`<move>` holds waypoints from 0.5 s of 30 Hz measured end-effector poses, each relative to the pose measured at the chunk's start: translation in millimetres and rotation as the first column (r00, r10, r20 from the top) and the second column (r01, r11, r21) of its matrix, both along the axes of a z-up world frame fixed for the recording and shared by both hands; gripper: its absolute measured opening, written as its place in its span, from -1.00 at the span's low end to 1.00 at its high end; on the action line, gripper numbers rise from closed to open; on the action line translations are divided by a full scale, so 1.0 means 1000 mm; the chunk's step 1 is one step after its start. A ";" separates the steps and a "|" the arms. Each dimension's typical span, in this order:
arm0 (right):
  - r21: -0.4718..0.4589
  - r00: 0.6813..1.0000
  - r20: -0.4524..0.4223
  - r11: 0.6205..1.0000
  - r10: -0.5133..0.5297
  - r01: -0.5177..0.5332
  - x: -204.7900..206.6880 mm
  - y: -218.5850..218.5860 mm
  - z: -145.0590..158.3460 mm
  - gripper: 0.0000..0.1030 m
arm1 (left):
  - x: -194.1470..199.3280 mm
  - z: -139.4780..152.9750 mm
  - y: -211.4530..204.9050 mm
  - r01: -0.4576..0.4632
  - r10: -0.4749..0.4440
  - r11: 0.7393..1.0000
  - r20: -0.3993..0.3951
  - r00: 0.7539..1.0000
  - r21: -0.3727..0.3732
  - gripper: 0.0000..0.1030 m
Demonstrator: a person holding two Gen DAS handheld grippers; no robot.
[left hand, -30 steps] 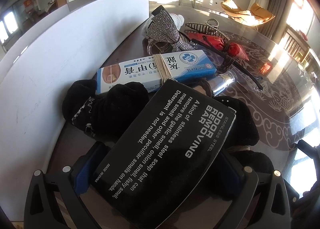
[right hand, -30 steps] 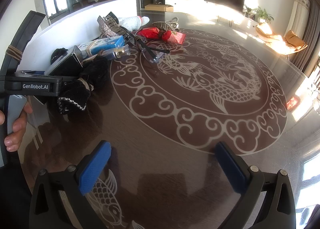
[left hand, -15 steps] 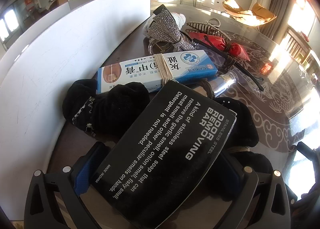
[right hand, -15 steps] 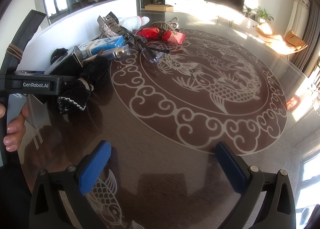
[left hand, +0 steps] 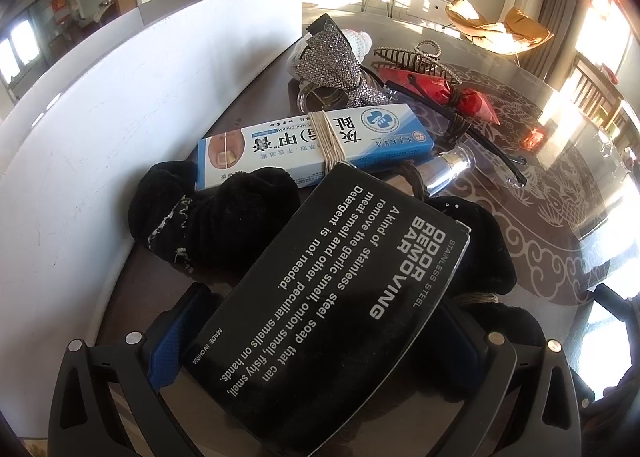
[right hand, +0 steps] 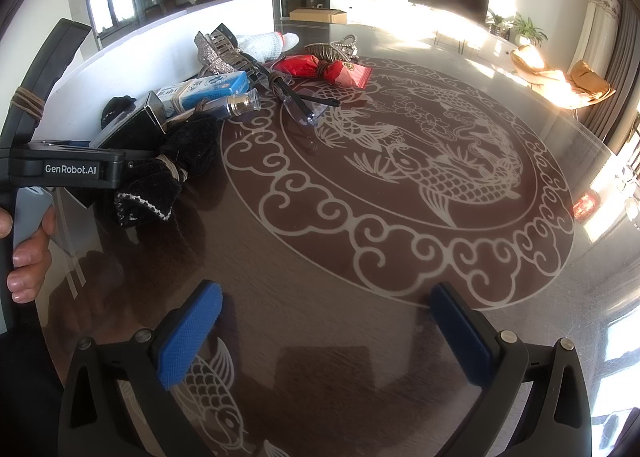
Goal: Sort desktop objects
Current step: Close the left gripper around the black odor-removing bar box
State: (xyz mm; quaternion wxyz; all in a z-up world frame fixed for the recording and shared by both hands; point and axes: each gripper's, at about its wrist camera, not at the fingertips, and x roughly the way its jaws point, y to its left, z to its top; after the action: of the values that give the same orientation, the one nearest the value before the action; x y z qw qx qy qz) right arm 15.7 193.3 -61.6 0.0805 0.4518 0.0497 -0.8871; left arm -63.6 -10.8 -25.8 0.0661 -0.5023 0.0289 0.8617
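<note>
Black soap box sat clamped between my left tool's blue pads, low centre of the left wrist frame, tilted over black socks. Just above it lay a blue-white cream box bound with twine, then a glittery hair clip and a red packet toward upper right. White board ran along the left. My right tool hung released over bare patterned desk, lower frame, well apart from the pile at upper left.
</note>
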 end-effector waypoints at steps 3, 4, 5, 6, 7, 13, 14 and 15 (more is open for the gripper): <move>0.000 1.000 0.000 1.000 0.000 0.000 0.000 0.000 0.000 1.00 | 0.000 0.001 0.000 0.000 0.000 1.000 -0.003 1.000 -0.001 1.00; 0.000 1.000 0.000 1.000 0.000 0.000 0.000 0.000 0.000 1.00 | 0.000 0.001 0.000 0.000 0.000 1.000 -0.003 1.000 -0.002 1.00; 0.000 1.000 0.000 1.000 0.000 0.000 0.000 0.000 0.000 1.00 | 0.000 0.001 0.000 0.001 -0.001 1.000 -0.005 1.000 -0.004 1.00; 0.000 1.000 0.000 1.000 0.000 0.000 0.000 0.000 0.000 1.00 | 0.000 0.002 -0.001 0.002 -0.002 1.000 -0.007 1.000 -0.007 1.00; 0.000 1.000 0.000 1.000 0.000 0.000 0.000 0.000 0.000 1.00 | 0.000 0.002 -0.001 0.002 -0.003 1.000 -0.009 1.000 -0.008 1.00; 0.000 1.000 0.000 1.000 0.000 0.000 0.000 0.000 0.000 1.00 | -0.002 0.004 -0.002 0.007 -0.008 1.000 -0.018 1.000 -0.018 1.00; 0.000 1.000 0.000 1.000 0.000 0.000 0.000 0.000 0.000 1.00 | -0.002 0.004 -0.003 0.009 -0.009 1.000 -0.019 1.000 -0.018 1.00; 0.000 1.000 0.000 1.000 0.000 0.000 0.000 0.000 0.000 1.00 | -0.002 0.005 -0.003 0.011 -0.012 1.000 -0.021 1.000 -0.019 1.00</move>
State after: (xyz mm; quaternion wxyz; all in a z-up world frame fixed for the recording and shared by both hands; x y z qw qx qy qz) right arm 15.9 193.4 -61.4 0.0806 0.4519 0.0496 -0.8870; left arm -65.7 -13.4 -21.1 0.0659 -0.4937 0.0407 0.8662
